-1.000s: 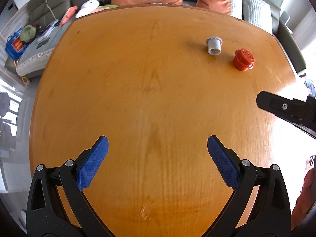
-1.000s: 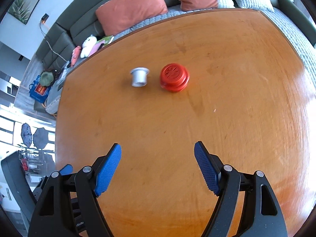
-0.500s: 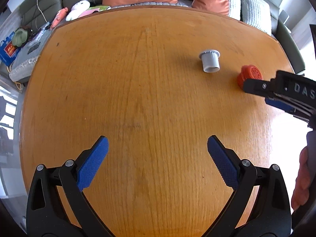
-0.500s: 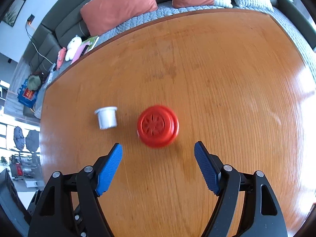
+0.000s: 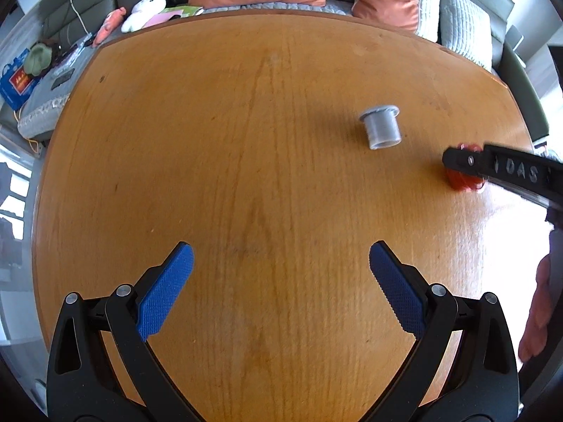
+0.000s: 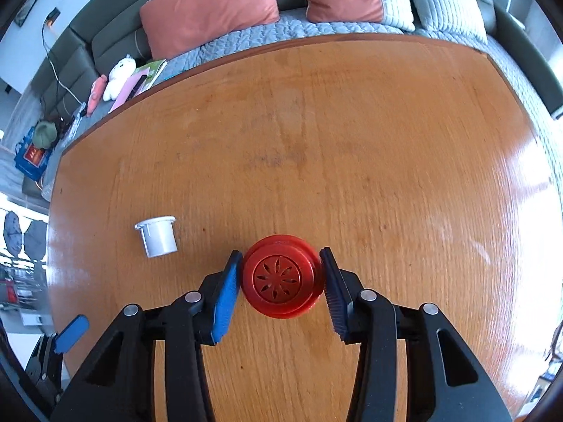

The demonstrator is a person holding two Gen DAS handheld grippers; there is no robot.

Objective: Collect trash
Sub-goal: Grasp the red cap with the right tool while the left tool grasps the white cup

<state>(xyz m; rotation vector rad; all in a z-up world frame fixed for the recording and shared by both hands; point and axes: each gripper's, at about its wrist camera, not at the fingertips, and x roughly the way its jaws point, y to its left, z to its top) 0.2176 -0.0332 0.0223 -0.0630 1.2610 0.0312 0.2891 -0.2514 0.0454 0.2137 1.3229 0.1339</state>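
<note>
A red round cap with a flower-cut top lies on the wooden table. My right gripper is closing on it, both blue pads touching its rim. In the left wrist view one of its fingers covers most of the red cap. A small white cup stands upside down to the cap's left, also visible from the left wrist. My left gripper hangs open over bare wood, nearer than the cup, with nothing between its fingers.
A grey sofa with orange cushions and a white plush toy runs behind the table's far edge. A hand shows at the right border of the left wrist view. One left gripper pad shows at the lower left.
The right gripper moved forward over the red cap and drew its jaws in from wide open onto the cap's rim. The left gripper moved a little forward, staying open.
</note>
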